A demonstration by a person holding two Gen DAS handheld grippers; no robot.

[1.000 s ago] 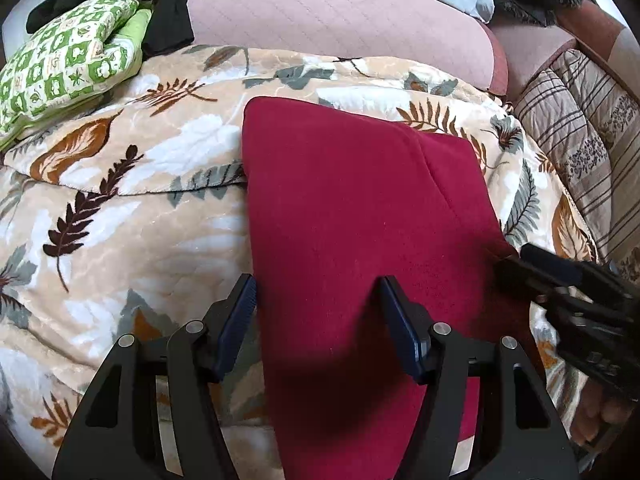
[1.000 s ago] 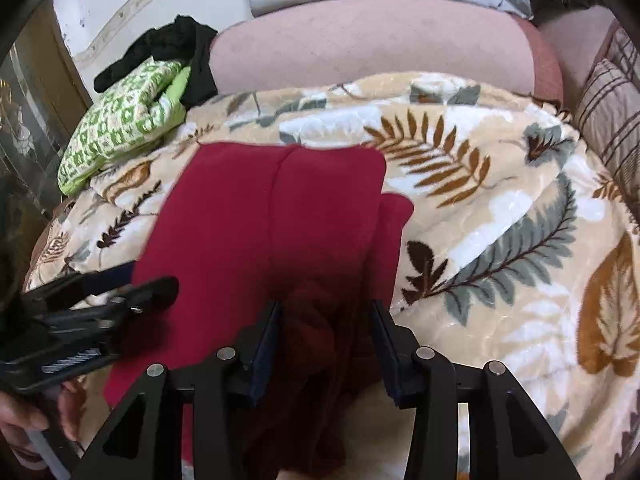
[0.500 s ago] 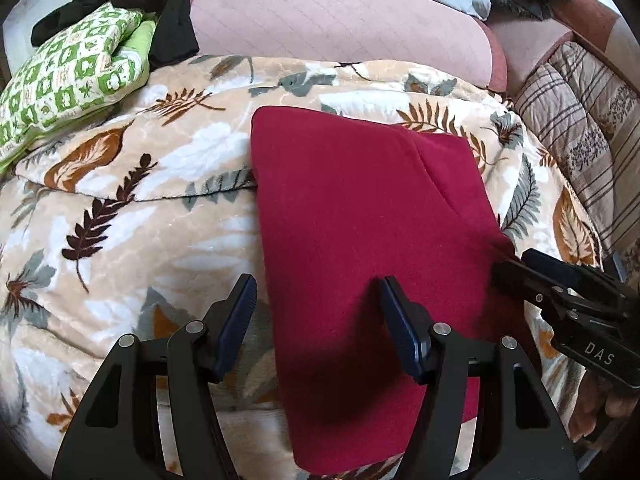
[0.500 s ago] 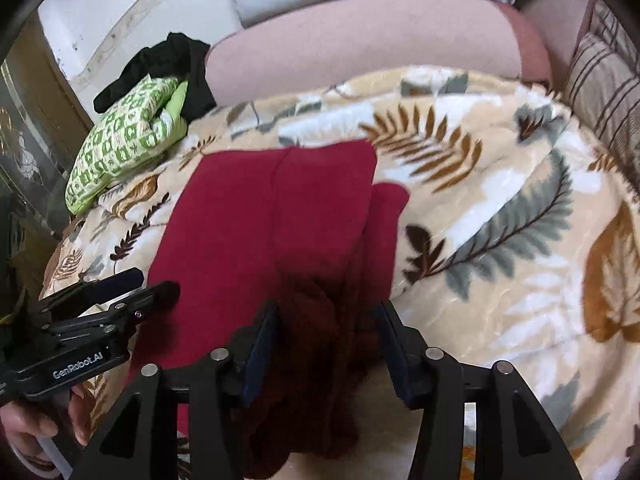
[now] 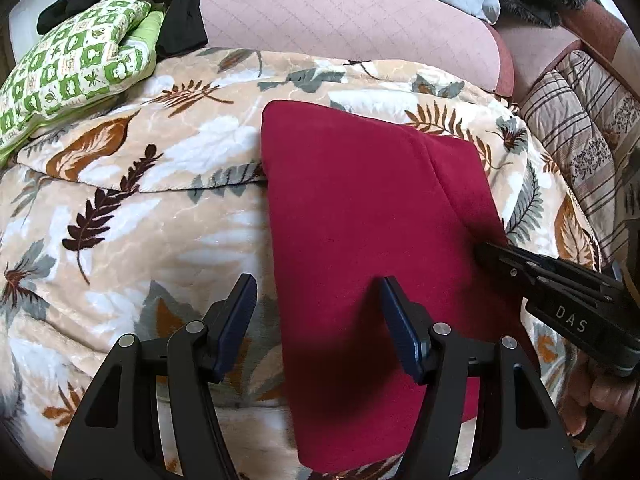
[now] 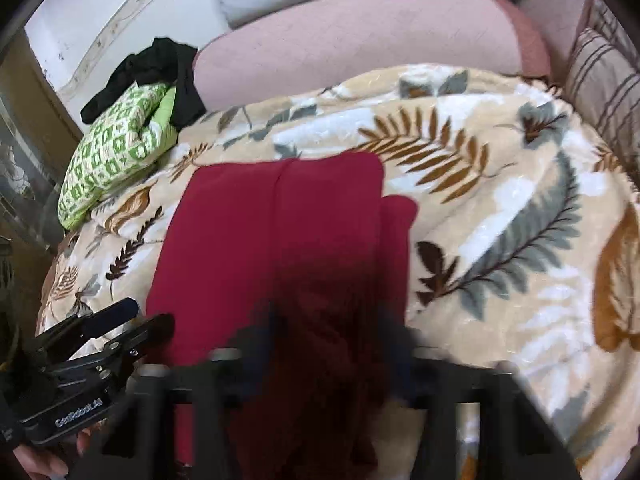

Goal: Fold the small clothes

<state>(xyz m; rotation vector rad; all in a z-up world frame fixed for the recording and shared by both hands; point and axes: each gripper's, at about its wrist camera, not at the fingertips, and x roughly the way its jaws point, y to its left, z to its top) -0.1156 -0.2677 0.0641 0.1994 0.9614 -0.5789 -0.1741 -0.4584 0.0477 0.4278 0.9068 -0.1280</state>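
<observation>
The folded dark-red fleece garment point(image 5: 372, 240) lies flat on the cream leaf-print plush blanket point(image 5: 152, 216). The left gripper point(image 5: 316, 316) hovers over its near left edge, fingers wide apart, gripping nothing. The right gripper point(image 6: 324, 344) sits low over bunched red fabric, but it's motion-blurred, so I can't tell its state.

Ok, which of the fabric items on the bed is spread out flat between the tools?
The dark red fleece garment, flat on the leaf-print blanket; the green checked bundle and black cloth sit at the far corner.
</observation>
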